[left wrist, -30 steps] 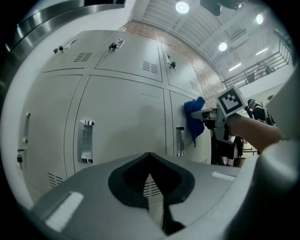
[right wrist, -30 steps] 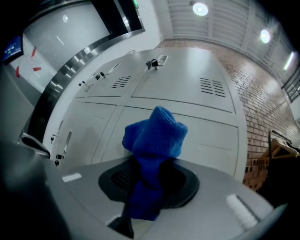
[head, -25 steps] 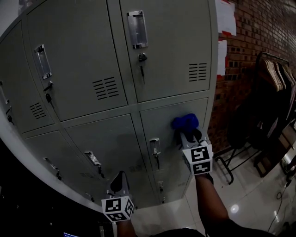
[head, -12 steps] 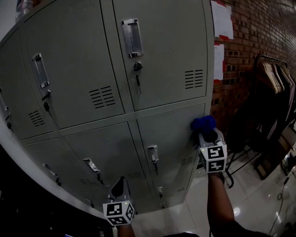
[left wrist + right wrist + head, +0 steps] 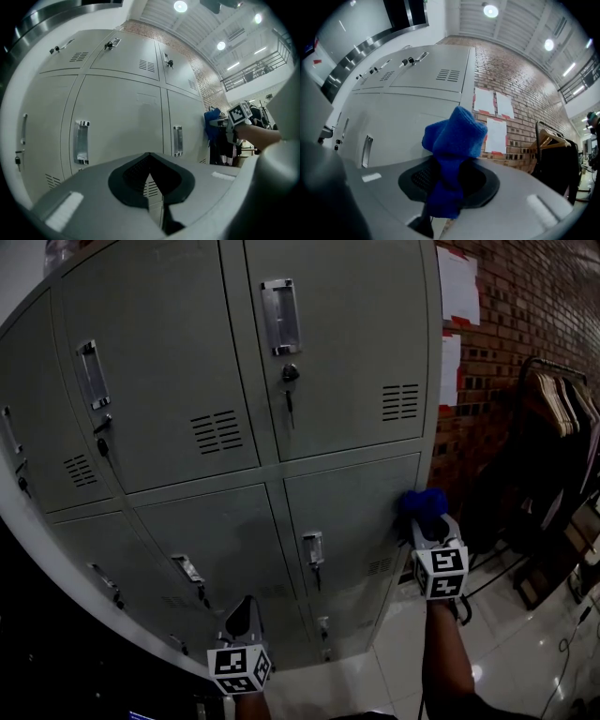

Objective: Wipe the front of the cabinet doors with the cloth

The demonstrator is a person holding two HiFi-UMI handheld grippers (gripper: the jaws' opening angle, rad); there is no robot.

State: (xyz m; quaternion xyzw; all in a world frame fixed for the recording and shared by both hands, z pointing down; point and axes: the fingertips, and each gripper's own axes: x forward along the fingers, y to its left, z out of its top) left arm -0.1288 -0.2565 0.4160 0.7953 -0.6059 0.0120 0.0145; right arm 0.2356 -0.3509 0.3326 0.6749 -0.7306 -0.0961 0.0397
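The grey metal cabinet fills the head view, with several doors, handles and vent slots. My right gripper is shut on a blue cloth, which presses against the right edge of the lower right door. In the right gripper view the blue cloth stands bunched between the jaws, with the cabinet side behind it. My left gripper hangs low in front of the lower doors, shut and holding nothing. The left gripper view shows cabinet doors and the right gripper with the cloth.
A brick wall with white papers stands right of the cabinet. A dark rack of hangers and clothes sits at the far right over a glossy tiled floor. Keys hang in the door locks.
My right gripper has carried the blue cloth rightwards across the lower right door to its right edge, then slightly downwards. The left gripper has stayed low.
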